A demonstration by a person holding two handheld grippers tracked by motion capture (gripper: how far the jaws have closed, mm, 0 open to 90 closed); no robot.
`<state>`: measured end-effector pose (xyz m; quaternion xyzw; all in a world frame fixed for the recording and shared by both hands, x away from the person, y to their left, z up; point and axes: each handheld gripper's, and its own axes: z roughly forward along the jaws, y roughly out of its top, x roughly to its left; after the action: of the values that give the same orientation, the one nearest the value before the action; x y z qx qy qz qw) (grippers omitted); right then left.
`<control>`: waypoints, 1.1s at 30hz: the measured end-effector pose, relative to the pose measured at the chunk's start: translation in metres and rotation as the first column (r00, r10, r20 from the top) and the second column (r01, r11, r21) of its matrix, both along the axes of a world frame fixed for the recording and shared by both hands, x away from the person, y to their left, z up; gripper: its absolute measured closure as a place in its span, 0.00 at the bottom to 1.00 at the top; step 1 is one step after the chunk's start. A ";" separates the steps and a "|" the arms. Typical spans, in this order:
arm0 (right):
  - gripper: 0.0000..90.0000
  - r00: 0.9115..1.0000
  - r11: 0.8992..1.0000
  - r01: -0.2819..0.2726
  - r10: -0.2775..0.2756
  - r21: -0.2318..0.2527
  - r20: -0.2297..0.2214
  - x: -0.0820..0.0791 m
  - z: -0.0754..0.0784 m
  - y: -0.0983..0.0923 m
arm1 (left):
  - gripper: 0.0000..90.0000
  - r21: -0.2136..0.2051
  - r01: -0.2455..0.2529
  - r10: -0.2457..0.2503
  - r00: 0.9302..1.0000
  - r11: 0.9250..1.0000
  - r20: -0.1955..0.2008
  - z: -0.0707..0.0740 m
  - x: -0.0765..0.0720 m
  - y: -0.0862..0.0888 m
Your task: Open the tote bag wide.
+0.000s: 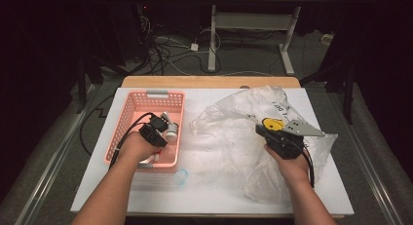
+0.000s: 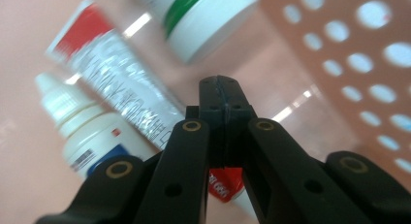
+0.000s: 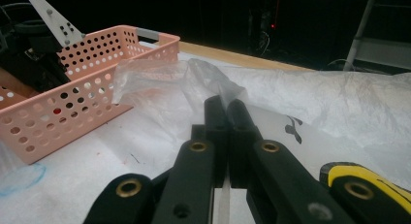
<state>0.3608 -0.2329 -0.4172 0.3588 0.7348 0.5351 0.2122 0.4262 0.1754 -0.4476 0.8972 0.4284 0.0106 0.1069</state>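
At the centre right of the high view, the thin, limp, slippery plastic bag (image 1: 253,132) is being pinched by its edge in the closed right gripper (image 1: 260,128), while the left gripper (image 1: 163,123), jaws shut empty, is being held inside the pink basket (image 1: 127,113).

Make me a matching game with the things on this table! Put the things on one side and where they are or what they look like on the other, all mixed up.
Things:
1. pink basket
2. clear plastic bag
3. left tool
4. tube with the red end

Descriptions:
A. pinched in the shut right tool
B. lying on the basket floor beside a small white bottle
C. full of round holes, on the left part of the table
D. shut and empty, down inside the basket

Pairs: 1-C, 2-A, 3-D, 4-B
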 end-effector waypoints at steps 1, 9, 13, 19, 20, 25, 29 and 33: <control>1.00 1.000 1.000 0.000 0.000 0.000 0.001 0.000 0.000 0.000 | 0.98 0.003 -0.007 0.007 1.000 1.000 -0.003 0.000 0.000 0.003; 1.00 1.000 1.000 0.002 -0.002 0.002 -0.001 0.000 0.000 -0.001 | 0.98 -0.015 -0.061 0.061 0.998 0.998 0.026 0.004 0.000 0.021; 1.00 1.000 1.000 0.005 -0.005 0.002 -0.001 0.000 0.000 -0.001 | 0.97 -0.046 -0.098 0.102 0.991 0.994 0.083 0.013 0.000 0.031; 1.00 1.000 1.000 0.006 -0.006 0.004 -0.002 0.000 0.000 -0.001 | 0.62 -0.078 -0.156 0.162 0.983 0.985 0.085 0.015 0.003 0.043; 1.00 1.000 1.000 0.005 -0.005 0.004 -0.001 0.000 0.000 -0.001 | 0.56 -0.081 -0.161 0.167 0.983 0.984 0.075 0.015 0.003 0.043; 1.00 1.000 1.000 0.005 -0.005 0.001 -0.002 0.000 0.000 -0.001 | 0.46 -0.062 -0.164 0.168 0.985 0.984 0.049 0.009 0.004 0.043; 1.00 1.000 1.000 0.007 -0.007 0.002 0.000 -0.001 0.001 -0.001 | 0.46 -0.037 -0.163 0.163 0.987 0.986 0.000 0.001 0.005 0.041; 1.00 1.000 1.000 0.008 -0.008 0.004 -0.003 -0.001 0.001 -0.002 | 0.48 -0.018 -0.161 0.160 0.987 0.987 -0.026 -0.003 0.007 0.038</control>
<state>0.3600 -0.2347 -0.4165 0.3629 0.7325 0.5352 0.2128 0.4333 0.2133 -0.4503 0.8587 0.5006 0.0037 0.1094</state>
